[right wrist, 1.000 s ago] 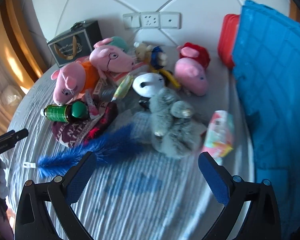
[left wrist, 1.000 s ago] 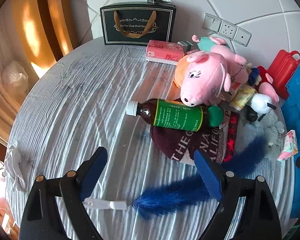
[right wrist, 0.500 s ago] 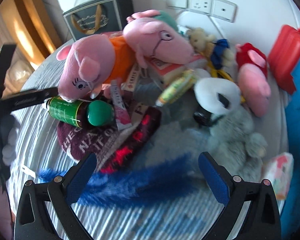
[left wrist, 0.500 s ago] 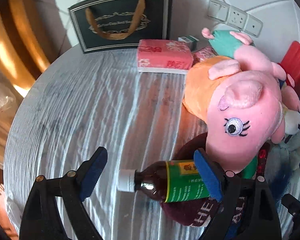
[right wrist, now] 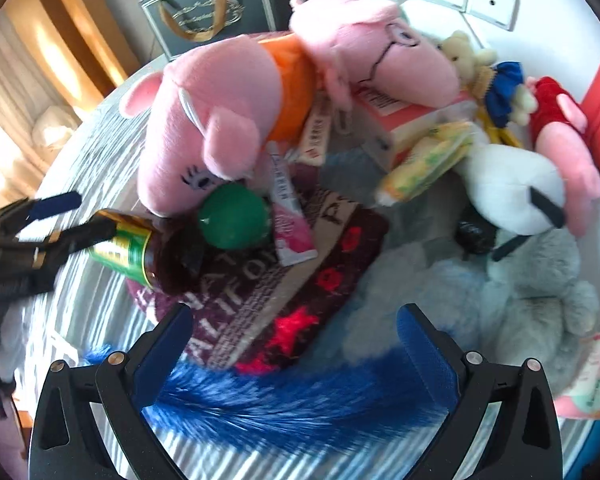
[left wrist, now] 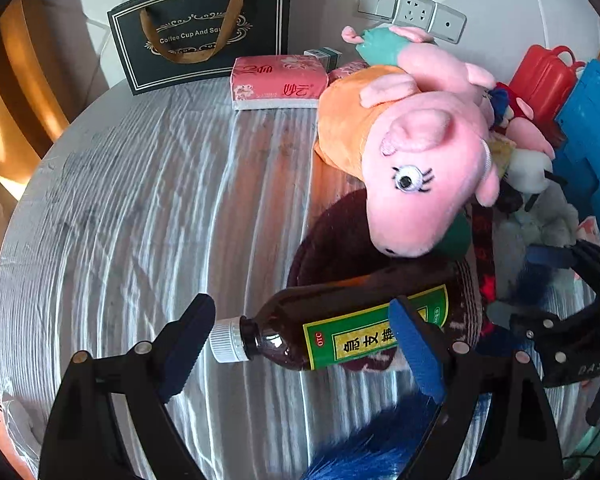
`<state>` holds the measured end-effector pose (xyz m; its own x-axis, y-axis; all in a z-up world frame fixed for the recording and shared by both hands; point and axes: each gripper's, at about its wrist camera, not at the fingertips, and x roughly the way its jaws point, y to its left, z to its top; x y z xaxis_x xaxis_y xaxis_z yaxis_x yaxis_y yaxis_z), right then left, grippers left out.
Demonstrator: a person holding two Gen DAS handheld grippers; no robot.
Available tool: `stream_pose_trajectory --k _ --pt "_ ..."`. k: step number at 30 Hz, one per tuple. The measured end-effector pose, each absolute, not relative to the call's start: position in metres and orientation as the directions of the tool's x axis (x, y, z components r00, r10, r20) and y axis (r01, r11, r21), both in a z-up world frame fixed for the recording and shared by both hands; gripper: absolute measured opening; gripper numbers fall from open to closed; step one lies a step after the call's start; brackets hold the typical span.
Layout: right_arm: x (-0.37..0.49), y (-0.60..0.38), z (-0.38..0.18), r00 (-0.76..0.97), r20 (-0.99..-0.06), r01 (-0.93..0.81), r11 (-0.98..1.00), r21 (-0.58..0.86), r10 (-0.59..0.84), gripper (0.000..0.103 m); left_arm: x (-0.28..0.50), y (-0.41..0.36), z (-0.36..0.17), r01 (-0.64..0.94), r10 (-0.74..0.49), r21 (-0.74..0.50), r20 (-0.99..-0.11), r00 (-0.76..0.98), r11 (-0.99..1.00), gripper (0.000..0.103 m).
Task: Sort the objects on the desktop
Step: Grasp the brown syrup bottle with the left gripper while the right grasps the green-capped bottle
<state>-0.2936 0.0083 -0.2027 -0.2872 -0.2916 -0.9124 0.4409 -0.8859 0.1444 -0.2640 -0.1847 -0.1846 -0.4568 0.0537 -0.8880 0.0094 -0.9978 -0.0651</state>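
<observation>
A brown medicine bottle [left wrist: 340,332] with a green label and white cap lies on its side on a maroon knit hat [left wrist: 332,240]. My left gripper [left wrist: 300,344] is open, its blue pads on either side of the bottle's neck and label. The bottle [right wrist: 140,248] also shows in the right wrist view, under a pink pig plush in orange [right wrist: 212,120]. My right gripper [right wrist: 292,344] is open and empty above a blue feather duster [right wrist: 300,396] and the hat [right wrist: 268,292].
A round table with a grey striped cloth [left wrist: 140,200] holds a dark gift bag [left wrist: 204,28], a pink tissue pack [left wrist: 278,80], more pig plushes [right wrist: 380,52], a white plush [right wrist: 512,192], a grey plush [right wrist: 540,300], a red case [left wrist: 540,76] and a blue bin [left wrist: 592,128].
Both grippers have moved forward toward the pile. The left gripper now straddles the bottle; the right gripper has closed in on the hat and the duster.
</observation>
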Motion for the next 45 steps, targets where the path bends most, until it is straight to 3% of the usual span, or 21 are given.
stream_pose_trajectory --k 13,22,28,34,35,37,38,43,45 --pt "-0.31 -0.017 -0.202 -0.379 -0.893 0.401 -0.913 0.079 -0.243 0.103 -0.217 -0.216 -0.224 0.25 -0.063 -0.031 -0.93 -0.362 -0.968 0.089" --pt "-0.254 -0.077 -0.206 -0.225 -0.901 0.61 -0.775 0.167 -0.371 0.103 -0.187 -0.26 -0.208 0.423 -0.161 0.002 -0.927 -0.34 -0.906 0.089" --pt "-0.23 -0.084 -0.207 -0.165 -0.899 0.651 -0.729 0.21 -0.406 0.103 -0.175 -0.263 -0.189 0.531 -0.083 -0.143 -0.922 -0.379 -0.835 0.089" --pt "-0.252 -0.015 -0.187 -0.274 -0.879 0.506 -0.836 0.213 -0.389 0.103 -0.217 -0.232 -0.199 0.538 -0.036 -0.183 -0.928 -0.371 -0.823 0.089" --pt "-0.258 -0.005 -0.185 -0.29 -0.879 0.48 -0.852 0.208 -0.378 0.102 -0.224 -0.228 -0.203 0.54 -0.031 -0.182 -0.932 -0.36 -0.822 0.089" --pt "-0.266 0.011 -0.185 -0.316 -0.88 0.452 -0.872 0.189 -0.355 0.082 -0.241 -0.22 -0.214 0.536 -0.016 -0.18 -0.94 -0.341 -0.825 0.089" --pt "-0.269 0.016 -0.187 -0.323 -0.881 0.445 -0.877 0.18 -0.345 0.077 -0.246 -0.216 -0.218 0.536 -0.018 -0.172 -0.944 -0.331 -0.827 0.089" --pt "-0.284 0.013 -0.193 -0.341 -0.872 0.454 -0.874 0.174 -0.351 0.075 -0.26 -0.212 -0.244 0.52 -0.021 -0.128 -0.962 -0.271 -0.845 0.069" --pt "-0.287 0.009 -0.197 -0.353 -0.866 0.468 -0.868 0.164 -0.354 0.067 -0.256 -0.21 -0.244 0.505 -0.01 -0.151 -0.953 -0.303 -0.85 0.066"
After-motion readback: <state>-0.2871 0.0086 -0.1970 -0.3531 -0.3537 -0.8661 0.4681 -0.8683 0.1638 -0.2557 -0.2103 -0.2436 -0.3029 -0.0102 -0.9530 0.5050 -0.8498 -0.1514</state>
